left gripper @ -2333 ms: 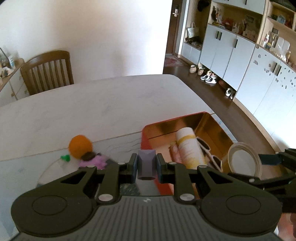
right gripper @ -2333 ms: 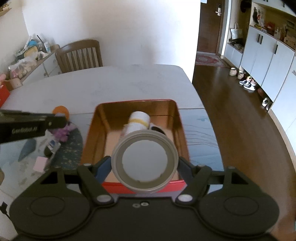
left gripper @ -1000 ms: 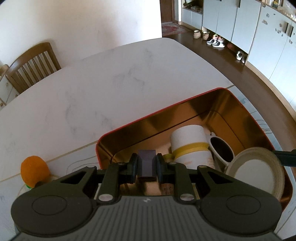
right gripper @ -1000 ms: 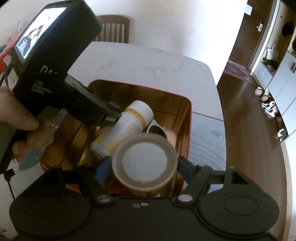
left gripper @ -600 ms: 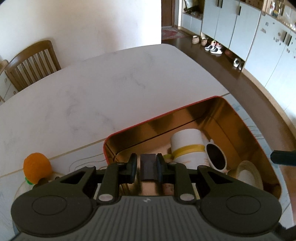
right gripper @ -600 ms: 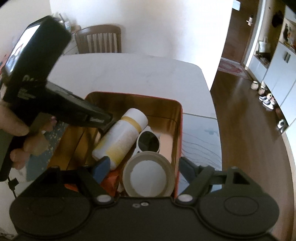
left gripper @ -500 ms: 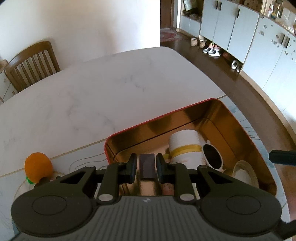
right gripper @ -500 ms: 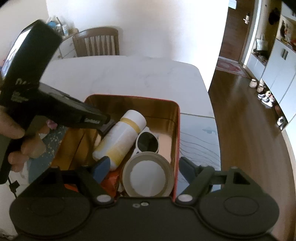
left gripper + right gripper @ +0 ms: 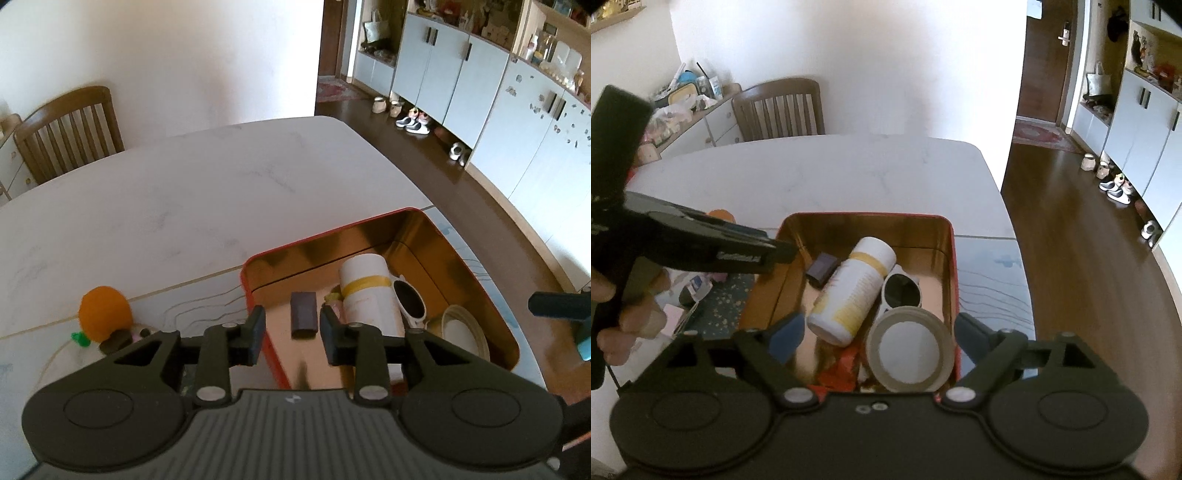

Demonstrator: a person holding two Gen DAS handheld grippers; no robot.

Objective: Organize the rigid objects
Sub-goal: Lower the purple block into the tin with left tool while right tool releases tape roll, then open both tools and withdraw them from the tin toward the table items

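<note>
Both opening claws hold nothing above the glossy red tin, perhaps metal.

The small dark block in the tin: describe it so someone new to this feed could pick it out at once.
Find the red tin with the gold inside on the white table. The small dark block lies flat on its floor at the left, beside the white bottle with the yellow band. It is the only dark, box-shaped thing there; its neighbours are pale or round.

A white marble table stands before a plain white wall, a wooden chair behind it; pale blue cabinets line the dark wood floor
</note>
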